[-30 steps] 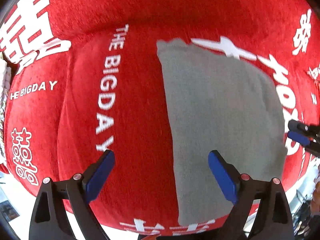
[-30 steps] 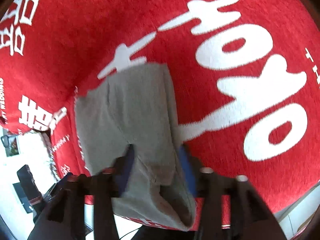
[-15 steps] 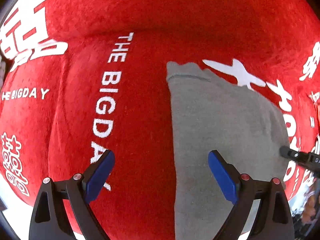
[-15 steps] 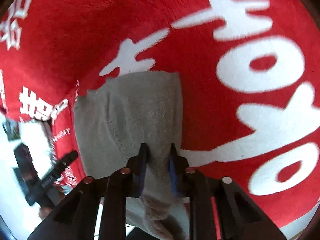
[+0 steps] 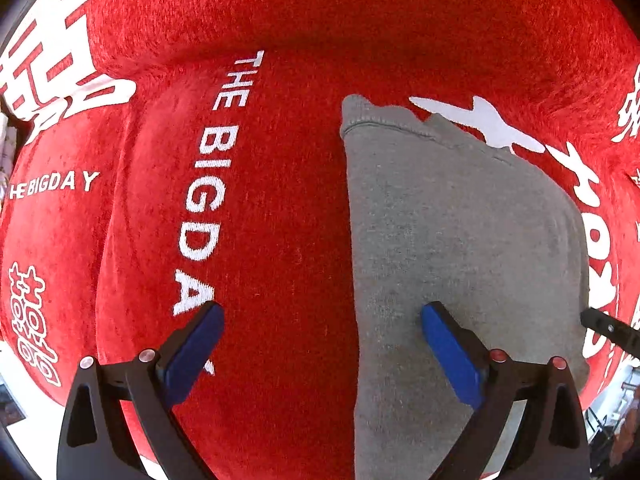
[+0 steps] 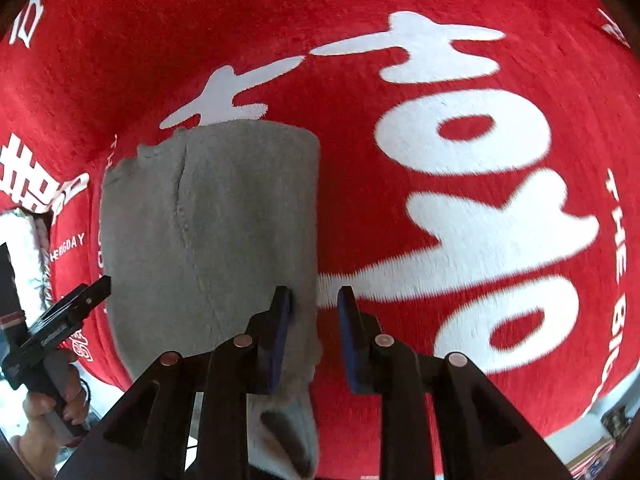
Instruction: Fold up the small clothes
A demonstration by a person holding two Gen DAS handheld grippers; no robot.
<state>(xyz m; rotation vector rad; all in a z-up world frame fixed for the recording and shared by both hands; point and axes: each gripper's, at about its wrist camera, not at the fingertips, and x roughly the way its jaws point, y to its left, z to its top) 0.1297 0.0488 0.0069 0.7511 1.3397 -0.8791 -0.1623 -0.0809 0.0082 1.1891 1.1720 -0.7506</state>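
A grey garment lies flat on a red plush blanket printed with white characters and the words "THE BIG DAY". In the left wrist view the left claw is spread wide above the cloth: its left blue pad hangs over bare red blanket beside the lettering, while its right blue pad hangs over the grey fabric, so the garment's long straight left edge runs up between the two fingers. The hemmed end of the garment lies far ahead of this claw, next to a large white character. At the right edge of the same view the black tip of the right claw shows at the garment's far side. In the right wrist view the right claw is parted a little, its jaws not pressed together; the garment's right edge sits between its fingers, with the left blue pad against the grey cloth and the right pad over the red blanket. Grey fabric bunches beneath this claw near the bottom of the frame. The left claw appears at the left, held in a hand, its tip just beside the garment's left edge.
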